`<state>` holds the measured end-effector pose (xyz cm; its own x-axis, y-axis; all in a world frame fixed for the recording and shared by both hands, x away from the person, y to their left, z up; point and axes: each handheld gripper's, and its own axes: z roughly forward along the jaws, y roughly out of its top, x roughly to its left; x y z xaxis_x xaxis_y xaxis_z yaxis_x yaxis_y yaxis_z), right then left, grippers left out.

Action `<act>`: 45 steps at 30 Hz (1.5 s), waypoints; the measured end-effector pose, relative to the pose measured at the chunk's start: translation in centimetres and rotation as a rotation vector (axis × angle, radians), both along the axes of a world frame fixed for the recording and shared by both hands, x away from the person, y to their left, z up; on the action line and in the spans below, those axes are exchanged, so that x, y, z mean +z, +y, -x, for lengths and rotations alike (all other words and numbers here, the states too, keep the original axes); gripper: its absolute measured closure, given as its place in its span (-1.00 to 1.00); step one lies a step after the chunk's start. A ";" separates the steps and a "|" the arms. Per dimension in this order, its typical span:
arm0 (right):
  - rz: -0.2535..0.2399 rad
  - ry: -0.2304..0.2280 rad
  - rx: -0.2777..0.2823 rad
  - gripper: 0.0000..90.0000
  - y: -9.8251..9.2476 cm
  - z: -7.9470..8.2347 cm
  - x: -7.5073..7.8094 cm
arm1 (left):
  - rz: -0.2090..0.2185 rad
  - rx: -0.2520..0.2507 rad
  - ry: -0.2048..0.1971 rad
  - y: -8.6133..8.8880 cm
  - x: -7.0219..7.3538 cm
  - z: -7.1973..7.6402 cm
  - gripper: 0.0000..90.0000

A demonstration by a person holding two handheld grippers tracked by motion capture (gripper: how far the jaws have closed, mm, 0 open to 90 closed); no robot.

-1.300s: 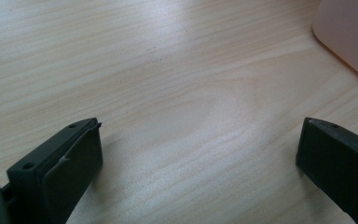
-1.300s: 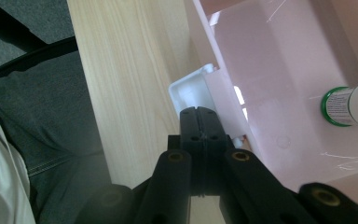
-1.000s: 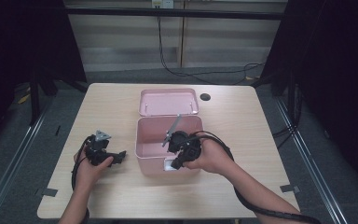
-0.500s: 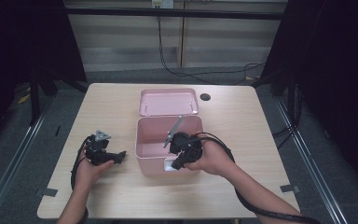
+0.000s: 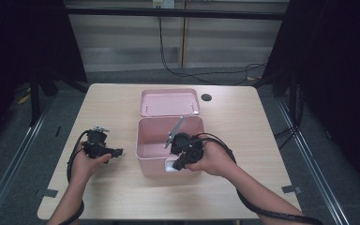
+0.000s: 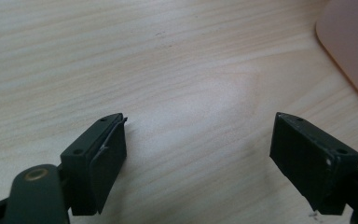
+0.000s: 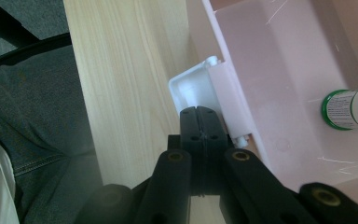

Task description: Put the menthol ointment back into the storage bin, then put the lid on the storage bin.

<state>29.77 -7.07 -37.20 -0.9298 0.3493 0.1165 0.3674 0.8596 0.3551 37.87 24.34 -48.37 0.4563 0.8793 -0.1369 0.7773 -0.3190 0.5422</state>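
Pink box (image 5: 168,140): smooth glossy plastic. Table (image 5: 122,197): pale matt wood grain. White latch (image 7: 193,91): smooth plastic.

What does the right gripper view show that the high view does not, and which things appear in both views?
Right gripper view: a small bottle with a green band lying inside the pink box, and the white latch just ahead of the shut right gripper.

High view: the lid lying behind the box, the left gripper over bare table, and both hands.

Shared: the pink box, the right gripper at its front wall, the wooden table.
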 end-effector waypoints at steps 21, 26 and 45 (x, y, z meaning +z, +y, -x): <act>-0.009 0.001 0.003 1.00 -0.2 0.0 0.0 | 0.028 0.066 0.171 -2.1 7.3 -5.3 -0.34; -0.012 0.000 0.010 1.00 -0.2 -0.1 -0.1 | 0.022 0.067 0.181 -2.6 8.2 -6.2 -0.30; -0.013 -0.014 0.029 1.00 -0.1 -0.1 -0.1 | 0.020 0.070 0.195 -5.0 11.3 -8.6 -0.28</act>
